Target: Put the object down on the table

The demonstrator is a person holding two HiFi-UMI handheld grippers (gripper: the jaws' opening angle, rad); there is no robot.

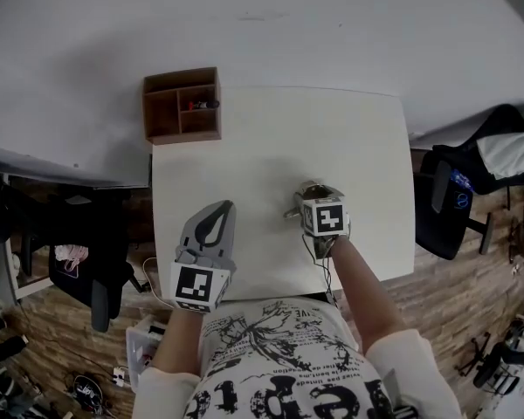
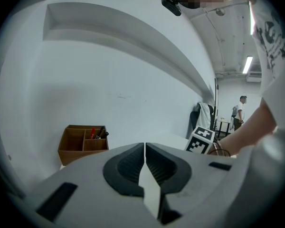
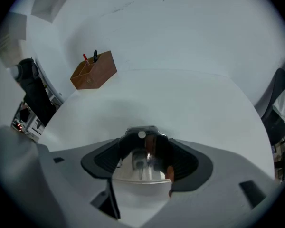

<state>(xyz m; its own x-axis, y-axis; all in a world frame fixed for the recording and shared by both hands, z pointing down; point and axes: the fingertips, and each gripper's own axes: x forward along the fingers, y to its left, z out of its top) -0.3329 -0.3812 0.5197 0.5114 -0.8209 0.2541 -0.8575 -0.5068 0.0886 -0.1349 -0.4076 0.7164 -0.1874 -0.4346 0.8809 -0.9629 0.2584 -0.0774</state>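
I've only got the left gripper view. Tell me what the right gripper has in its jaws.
Observer: Its own view shows the right gripper closed on a small dark object with clear parts; what it is, I cannot tell.
Operator: Say where it is over the table.
Observer: Head view: above the white table's near right part, bare tabletop around it.
Operator: Now place my left gripper.
Observer: Head view: the left gripper is above the table's near left part, apart from the right one.
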